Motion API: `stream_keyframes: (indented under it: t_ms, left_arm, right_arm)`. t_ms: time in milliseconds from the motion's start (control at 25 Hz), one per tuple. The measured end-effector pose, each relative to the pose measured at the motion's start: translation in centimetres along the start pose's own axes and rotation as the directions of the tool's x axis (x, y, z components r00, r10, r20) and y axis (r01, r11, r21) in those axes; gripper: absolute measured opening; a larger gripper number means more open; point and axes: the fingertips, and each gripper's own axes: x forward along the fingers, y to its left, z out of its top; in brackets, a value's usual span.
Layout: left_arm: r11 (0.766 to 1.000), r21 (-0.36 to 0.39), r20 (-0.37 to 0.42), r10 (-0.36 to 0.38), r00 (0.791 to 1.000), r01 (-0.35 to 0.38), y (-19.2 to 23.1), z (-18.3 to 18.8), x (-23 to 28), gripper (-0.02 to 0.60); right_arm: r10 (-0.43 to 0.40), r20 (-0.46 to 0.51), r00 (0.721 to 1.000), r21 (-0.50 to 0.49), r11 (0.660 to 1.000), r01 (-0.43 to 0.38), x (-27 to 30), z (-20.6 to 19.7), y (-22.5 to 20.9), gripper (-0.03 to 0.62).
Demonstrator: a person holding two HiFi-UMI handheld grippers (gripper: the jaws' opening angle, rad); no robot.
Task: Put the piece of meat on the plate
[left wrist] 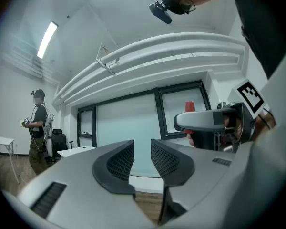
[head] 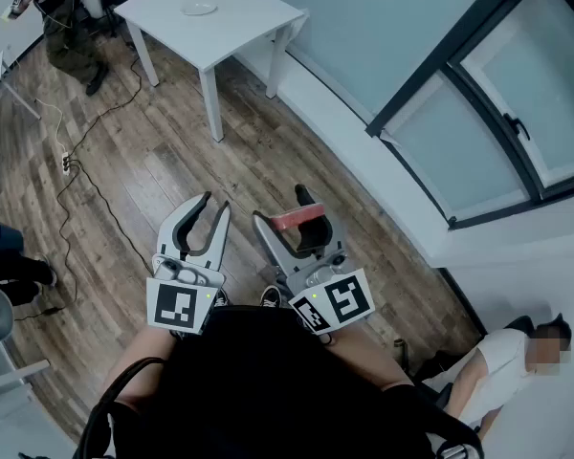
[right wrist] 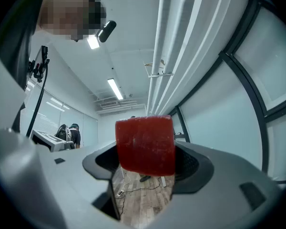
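Note:
I stand on a wood floor, both grippers held out level in front of me. A red block of meat (head: 301, 217) (right wrist: 145, 144) sits crosswise between the jaws of my right gripper (head: 285, 220) (right wrist: 145, 165), which is shut on it. Beside it on the left, my left gripper (head: 216, 202) (left wrist: 142, 149) is open, a narrow gap between its ribbed pads and nothing in it. In the left gripper view the right gripper (left wrist: 214, 123) shows side-on with the meat (left wrist: 189, 106) above it. The small white plate (head: 199, 9) lies on a white table (head: 249, 22), far ahead of both grippers.
A person (head: 67, 27) stands by the table's left end. A black cable (head: 86, 175) runs across the floor to a power strip. A glass wall with dark frames (head: 478, 94) lines the right side. Another person (head: 517, 352) sits low at the right.

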Motion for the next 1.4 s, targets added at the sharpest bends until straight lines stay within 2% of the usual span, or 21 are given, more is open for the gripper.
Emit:
stream_keyframes:
  t_ms: [440,720,1160,1400]
  left_arm:
    - [1.0,-0.007,0.007,-0.002,1.0,0.002,-0.5,0.2,0.2,0.11]
    - [1.0,-0.01,-0.004,0.011,1.0,-0.011,-2.2,0.1,0.9,0.11]
    - [0.998,-0.006,-0.019,0.063,0.998,-0.064,-5.6,-0.2,1.1,0.11]
    - [0.997,-0.008,-0.029,0.079,0.996,-0.079,-6.1,-0.7,1.1,0.11]
  right_arm:
    - [-0.003,0.013,1.0,0.049,0.999,0.002,-0.6,0.3,-0.6,0.313]
    - [0.003,-0.015,1.0,0.057,0.998,-0.002,-1.7,0.2,-2.1,0.313]
    - [0.069,-0.053,0.996,0.057,0.996,-0.066,-3.8,0.1,-3.7,0.313]
    - [0.085,-0.063,0.994,0.058,0.995,-0.081,-4.1,-0.1,-3.9,0.313]
